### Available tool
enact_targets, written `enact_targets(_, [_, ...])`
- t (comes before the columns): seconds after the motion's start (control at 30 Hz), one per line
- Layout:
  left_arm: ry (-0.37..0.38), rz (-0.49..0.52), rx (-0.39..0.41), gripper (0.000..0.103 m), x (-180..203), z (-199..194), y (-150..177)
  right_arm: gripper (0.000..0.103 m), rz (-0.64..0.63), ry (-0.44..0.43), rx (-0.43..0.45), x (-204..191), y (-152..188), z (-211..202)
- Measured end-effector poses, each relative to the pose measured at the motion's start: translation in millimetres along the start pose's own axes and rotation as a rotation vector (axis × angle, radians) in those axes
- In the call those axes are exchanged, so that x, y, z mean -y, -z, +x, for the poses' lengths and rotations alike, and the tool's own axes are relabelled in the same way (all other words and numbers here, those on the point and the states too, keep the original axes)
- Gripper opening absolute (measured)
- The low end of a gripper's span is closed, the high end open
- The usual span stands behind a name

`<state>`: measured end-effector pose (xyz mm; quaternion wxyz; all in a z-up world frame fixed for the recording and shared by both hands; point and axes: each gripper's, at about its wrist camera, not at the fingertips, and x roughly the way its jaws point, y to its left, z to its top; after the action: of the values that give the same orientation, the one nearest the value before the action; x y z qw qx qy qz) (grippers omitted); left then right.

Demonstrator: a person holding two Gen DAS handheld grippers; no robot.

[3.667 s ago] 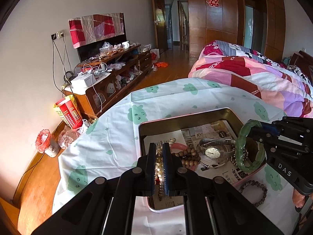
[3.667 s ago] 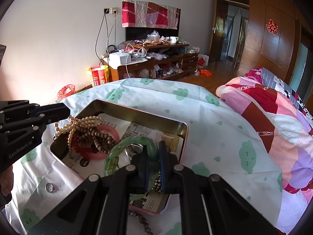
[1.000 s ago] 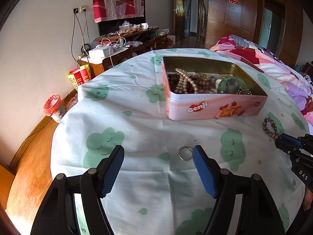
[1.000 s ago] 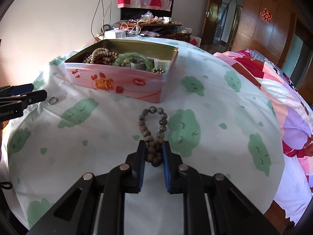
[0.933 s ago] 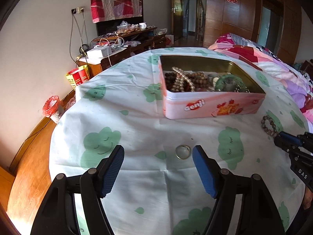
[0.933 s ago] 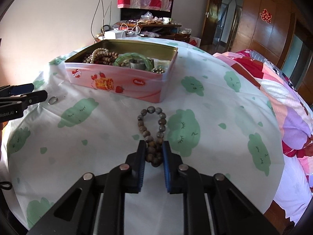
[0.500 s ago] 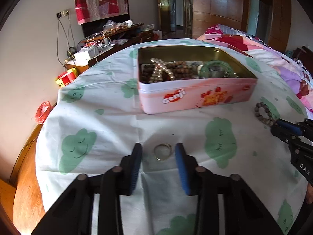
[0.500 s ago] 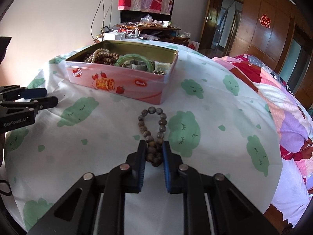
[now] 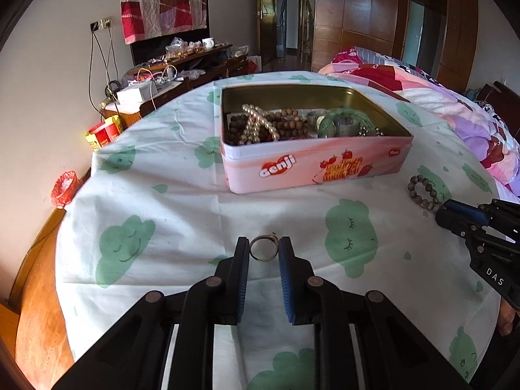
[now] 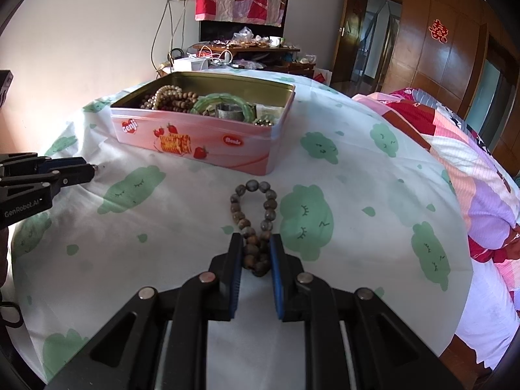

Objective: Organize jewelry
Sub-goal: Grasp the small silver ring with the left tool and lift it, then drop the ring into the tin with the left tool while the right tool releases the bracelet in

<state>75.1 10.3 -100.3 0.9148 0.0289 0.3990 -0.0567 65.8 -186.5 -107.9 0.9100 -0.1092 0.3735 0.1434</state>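
Note:
A pink tin box (image 9: 312, 165) sits on the cloud-print tablecloth and holds pearl and wooden bead strings and a green bangle (image 9: 344, 120); it also shows in the right wrist view (image 10: 195, 136). My left gripper (image 9: 264, 248) is shut on a small metal ring (image 9: 264, 249) lying on the cloth. My right gripper (image 10: 255, 250) is shut on a dark bead bracelet (image 10: 253, 208), whose loop lies on the cloth ahead of the fingertips. The bracelet also shows in the left wrist view (image 9: 424, 191), at the tip of the right gripper (image 9: 450, 213).
The table edge drops to a wooden floor on the left (image 9: 35, 292). A bed with a pink patchwork quilt (image 10: 455, 136) lies to the right. A cluttered TV cabinet (image 9: 169, 74) stands against the far wall.
My left gripper's fingers have closed from wide open onto the ring on the cloth. My right gripper has stayed shut on the bracelet, barely moving.

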Motion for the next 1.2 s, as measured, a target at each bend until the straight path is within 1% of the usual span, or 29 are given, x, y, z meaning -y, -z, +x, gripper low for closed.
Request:
enact_targets(0.33, [0.004, 0.009, 0.022, 0.018, 1, -10, -5, 0.016, 0.001, -0.032, 0.033, -3, -2, -7])
enact_targets(0.6, [0.007, -0.001, 0.034, 0.018, -1, -16, -7, 0.016, 0.002, -0.039, 0.042, -4, -3, -10])
enact_targets(1.2, [0.027, 0.013, 0.073, 0.018, 4, -33, -19, 0.016, 0.006, -0.057, 0.128, -4, -20, -40])
